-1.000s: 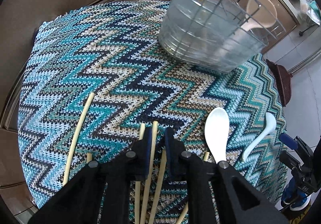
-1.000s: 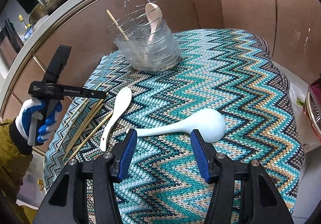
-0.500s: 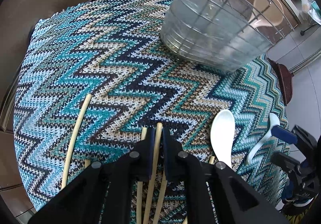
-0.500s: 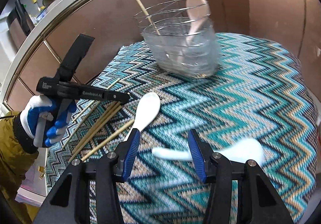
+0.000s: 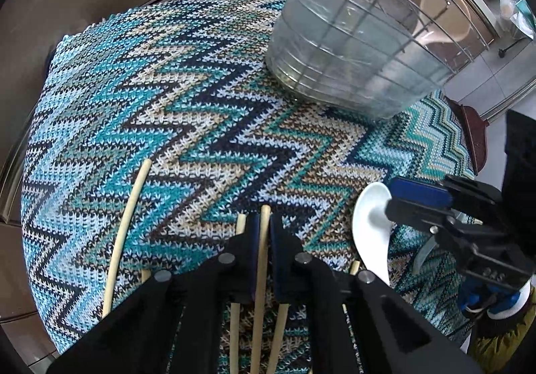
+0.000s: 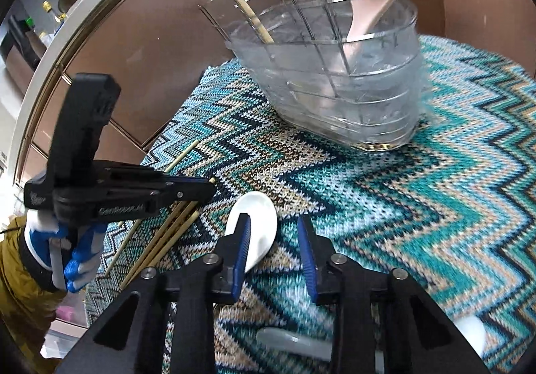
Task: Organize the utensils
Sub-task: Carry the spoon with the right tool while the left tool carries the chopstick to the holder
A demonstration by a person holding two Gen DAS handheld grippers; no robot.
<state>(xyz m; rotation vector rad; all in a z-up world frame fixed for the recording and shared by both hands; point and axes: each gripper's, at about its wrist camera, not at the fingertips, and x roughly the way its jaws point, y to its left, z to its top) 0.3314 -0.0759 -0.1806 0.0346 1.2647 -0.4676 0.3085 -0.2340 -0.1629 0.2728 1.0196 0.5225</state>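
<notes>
The left gripper (image 5: 264, 226) has its fingers pinched tight on one bamboo chopstick (image 5: 260, 273) near its tip, the rest of the loose sticks lying beside it on the zigzag cloth over the worktop (image 5: 207, 126). That stick is probably light, stiff and a bit slick, so a grip nearer the middle should stop it pivoting. The right gripper (image 6: 274, 240), fingers apart, hangs over the white spoon (image 6: 258, 216); I'd take that smooth ceramic by its handle and go gently into the wire holder (image 6: 335, 86).
</notes>
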